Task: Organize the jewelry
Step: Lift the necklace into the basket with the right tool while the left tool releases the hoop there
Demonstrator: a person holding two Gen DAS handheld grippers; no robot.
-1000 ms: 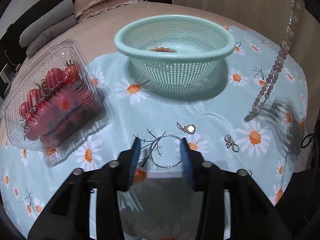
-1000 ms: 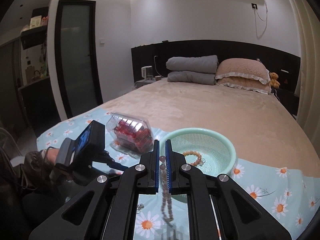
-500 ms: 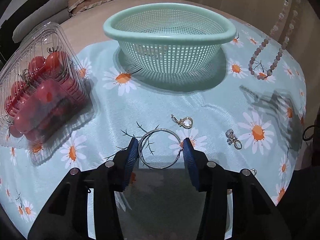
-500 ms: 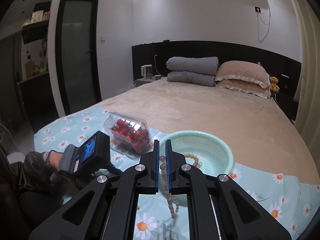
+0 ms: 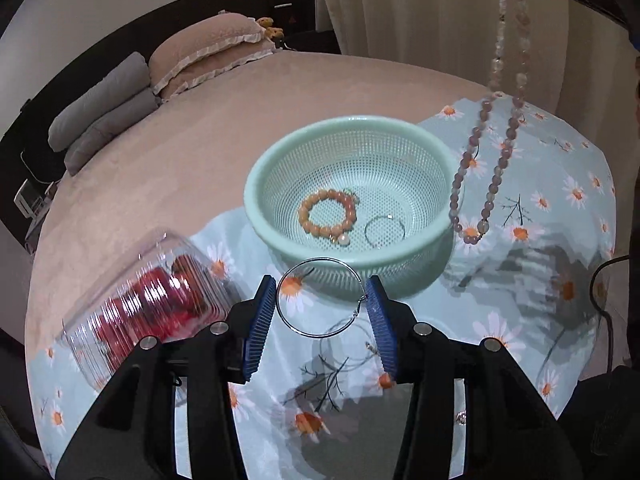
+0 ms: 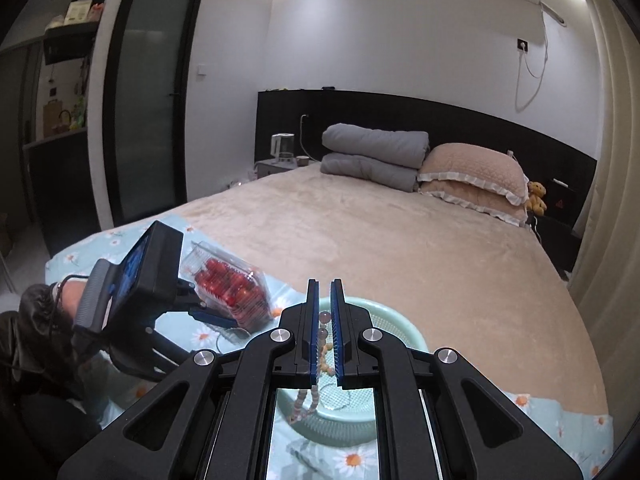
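My left gripper (image 5: 322,300) is shut on a large silver hoop (image 5: 320,297), held across its width between the blue pads, lifted above the cloth just in front of the mint green basket (image 5: 416,256). The basket holds an orange bead bracelet (image 5: 327,216) and a small silver ring (image 5: 385,230). My right gripper (image 6: 324,320) is shut on a pale purple bead necklace (image 6: 308,396), which hangs down beside the basket's right rim in the left wrist view (image 5: 480,184). The left gripper also shows in the right wrist view (image 6: 140,292).
A clear clamshell box of cherry tomatoes (image 5: 152,312) lies left of the basket on the daisy-print cloth (image 5: 560,208). A small charm (image 5: 460,418) lies on the cloth at lower right. The beige bed (image 6: 400,240) with pillows stretches behind.
My left gripper closed on the silver hoop, lifted it off the cloth and rose toward the basket. My right gripper carried the hanging necklace closer to the basket's right rim.
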